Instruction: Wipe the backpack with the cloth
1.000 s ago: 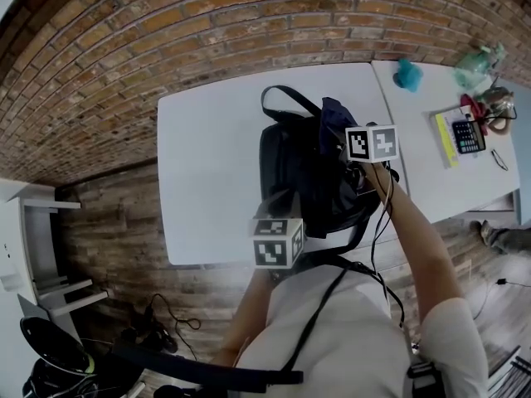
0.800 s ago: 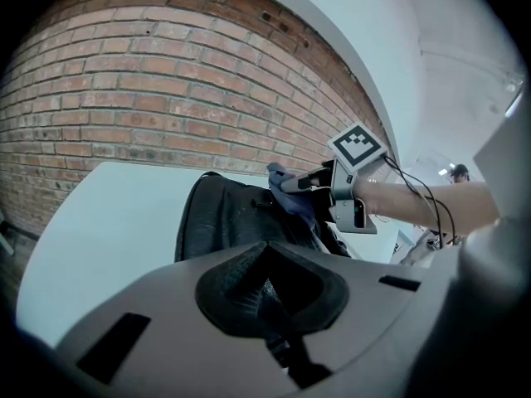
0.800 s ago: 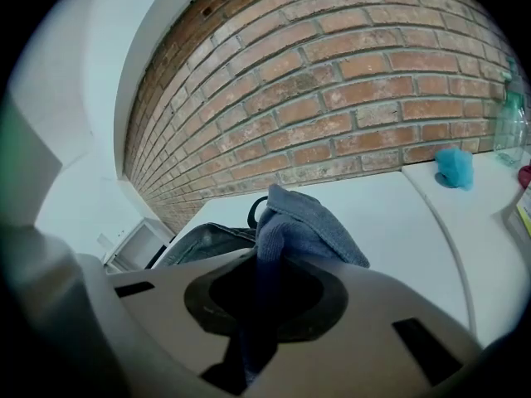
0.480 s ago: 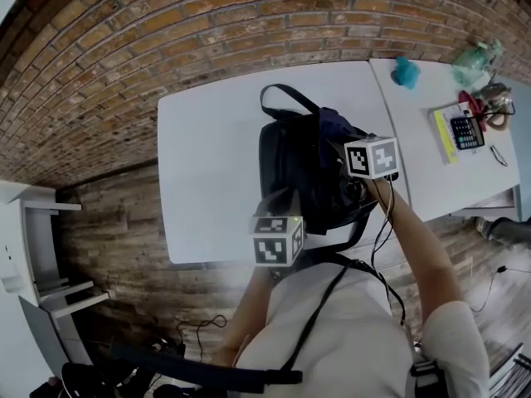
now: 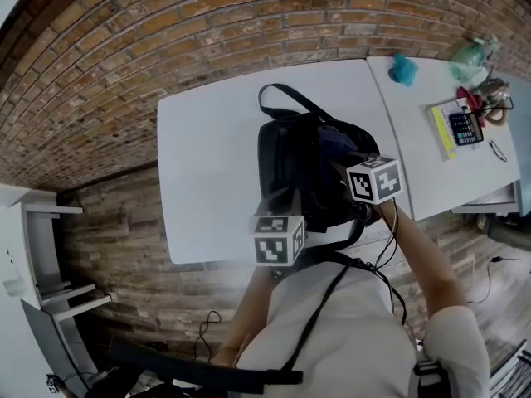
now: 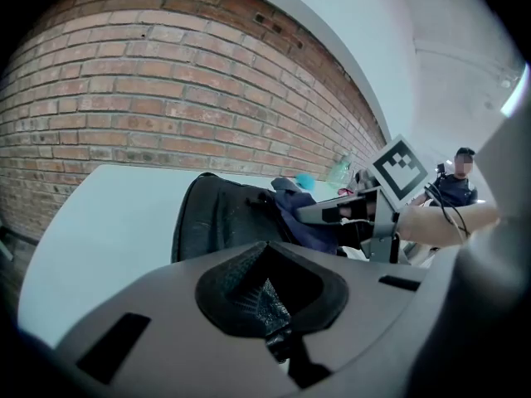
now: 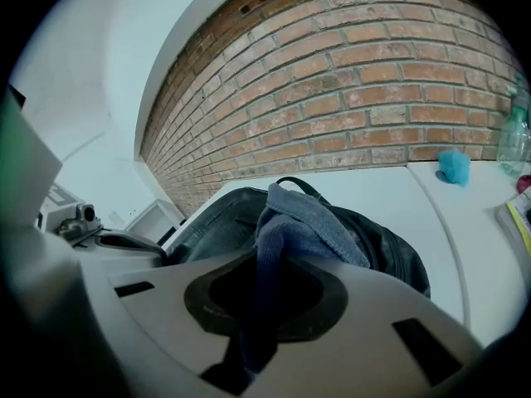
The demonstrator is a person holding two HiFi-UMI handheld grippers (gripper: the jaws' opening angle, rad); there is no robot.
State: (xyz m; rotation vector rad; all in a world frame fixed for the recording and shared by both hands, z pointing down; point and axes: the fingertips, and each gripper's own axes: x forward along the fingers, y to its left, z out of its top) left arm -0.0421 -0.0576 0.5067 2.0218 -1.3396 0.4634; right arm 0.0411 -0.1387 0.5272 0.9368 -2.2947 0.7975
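A black backpack [image 5: 294,168] lies on the white table [image 5: 207,156], its handle loop toward the brick wall. My right gripper [image 5: 347,171] is over the bag's right side, shut on a dark blue cloth [image 5: 336,139] that rests on the bag. In the right gripper view the cloth [image 7: 307,218] hangs bunched out of my right gripper [image 7: 261,305], over the backpack [image 7: 394,243]. My left gripper [image 5: 286,204] sits at the bag's near edge. In the left gripper view my left gripper [image 6: 267,301] is shut on a bit of black bag fabric, with the backpack [image 6: 220,218] beyond it.
A second white table [image 5: 431,181] adjoins on the right, carrying a teal object [image 5: 404,70], a bottle [image 5: 469,56], a calculator [image 5: 465,128] and a yellow-edged book [image 5: 441,135]. A white shelf unit [image 5: 33,247] stands at the left. A person [image 6: 458,181] sits in the background.
My right gripper has slid with the cloth across the backpack toward me and slightly right. The left gripper has kept its place at the bag's near edge.
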